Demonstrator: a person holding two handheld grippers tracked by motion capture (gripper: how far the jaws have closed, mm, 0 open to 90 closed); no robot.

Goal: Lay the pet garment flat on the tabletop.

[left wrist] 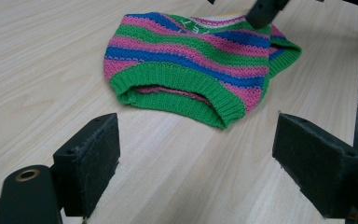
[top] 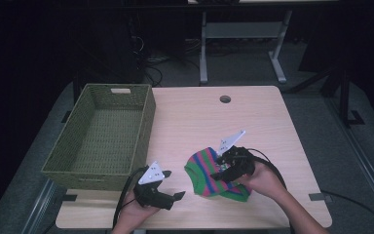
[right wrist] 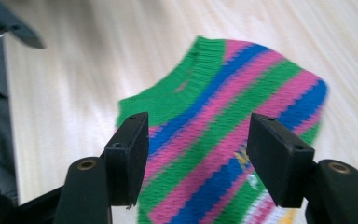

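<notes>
A small knitted garment (top: pixel 209 175) with green, pink and blue stripes lies flat on the wooden table (top: pixel 199 117), near its front edge. Its green ribbed hem (left wrist: pixel 177 95) faces my left gripper (left wrist: pixel 196 158), which stands open on the table to its left with nothing between the pads. My left gripper (top: pixel 173 192) sits just in front of the basket. My right gripper (top: pixel 219 168) hovers over the garment's right part, open. In the right gripper view the striped knit (right wrist: pixel 223 121) lies below and between the pads (right wrist: pixel 130 149), which do not touch it.
A green woven basket (top: pixel 146 122), nothing inside it, stands on the table's left side. A round cable hole (top: pixel 225 99) sits near the far edge. Table legs and cables lie on the floor beyond. The table's front right corner carries a strip of tape (top: pixel 315 196).
</notes>
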